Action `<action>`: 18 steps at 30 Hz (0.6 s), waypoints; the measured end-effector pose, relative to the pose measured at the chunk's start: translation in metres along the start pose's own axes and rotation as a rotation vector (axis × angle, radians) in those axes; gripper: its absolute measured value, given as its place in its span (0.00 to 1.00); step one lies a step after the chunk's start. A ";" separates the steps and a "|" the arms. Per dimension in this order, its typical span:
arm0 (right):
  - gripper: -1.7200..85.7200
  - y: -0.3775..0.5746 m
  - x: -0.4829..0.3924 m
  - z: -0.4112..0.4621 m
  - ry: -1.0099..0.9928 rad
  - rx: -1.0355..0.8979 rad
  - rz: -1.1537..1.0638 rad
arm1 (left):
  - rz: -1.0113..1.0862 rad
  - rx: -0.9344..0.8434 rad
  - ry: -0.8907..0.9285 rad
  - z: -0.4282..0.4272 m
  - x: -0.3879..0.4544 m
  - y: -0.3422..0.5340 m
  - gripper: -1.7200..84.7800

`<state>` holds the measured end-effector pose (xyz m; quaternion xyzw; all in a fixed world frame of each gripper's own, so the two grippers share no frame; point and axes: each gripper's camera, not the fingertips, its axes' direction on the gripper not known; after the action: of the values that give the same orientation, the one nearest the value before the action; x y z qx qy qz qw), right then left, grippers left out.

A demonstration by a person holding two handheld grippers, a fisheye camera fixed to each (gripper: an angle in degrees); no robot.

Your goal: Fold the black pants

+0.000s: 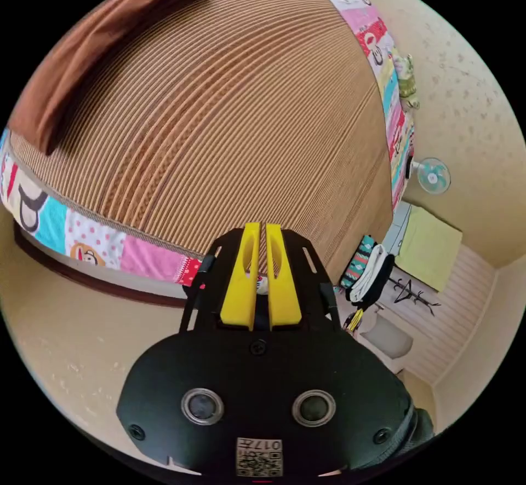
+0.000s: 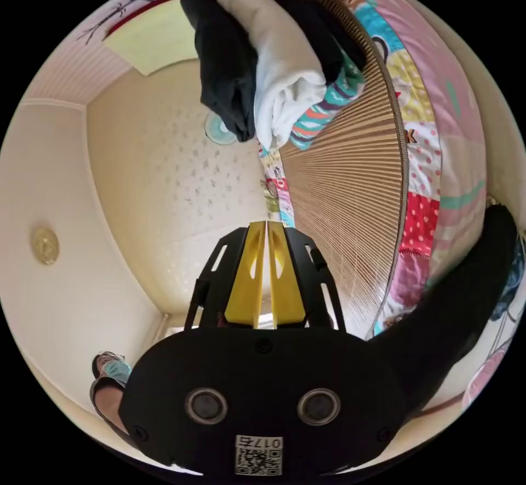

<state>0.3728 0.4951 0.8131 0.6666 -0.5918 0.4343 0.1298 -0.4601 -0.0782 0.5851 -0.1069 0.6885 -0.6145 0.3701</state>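
both tongs, left [image 1: 261,227] and right [image 2: 266,226], pressed together and empty; grabbing the heap at upper centre risks lifting the white garment [image 2: 279,77] with the black pants [image 2: 227,69].

Left gripper [image 1: 262,229]: yellow jaws pressed close together, tips almost touching, nothing between them, pointing up and away from the black body. Right gripper [image 2: 267,226]: same pose, yellow jaws closed with a thin slit between, holding nothing. Black sleeve [image 2: 455,299] reaching in beside right gripper.
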 end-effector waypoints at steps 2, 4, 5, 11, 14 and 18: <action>0.13 0.006 0.004 -0.010 -0.088 0.096 -0.010 | 0.178 0.050 -0.013 0.007 0.068 0.019 0.01; 0.17 0.006 0.001 -0.022 -0.133 0.203 -0.006 | 0.270 0.085 0.019 0.019 0.105 0.044 0.01; 0.18 0.005 -0.005 -0.031 -0.120 0.270 -0.007 | 0.309 0.098 0.042 0.030 0.122 0.062 0.01; 0.16 -0.041 -0.034 -0.030 0.090 0.137 -0.029 | 0.367 0.062 0.130 0.111 0.155 0.130 0.01; 0.08 -0.047 -0.067 0.001 0.117 -0.033 -0.211 | 0.348 0.039 0.156 0.139 0.153 0.149 0.01; 0.04 -0.037 -0.175 0.049 -0.041 -0.061 -0.591 | 0.330 0.090 0.258 0.142 0.144 0.168 0.01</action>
<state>0.4401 0.5893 0.6690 0.8145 -0.3871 0.3461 0.2586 -0.4184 -0.2363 0.3796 0.1034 0.7104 -0.5841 0.3789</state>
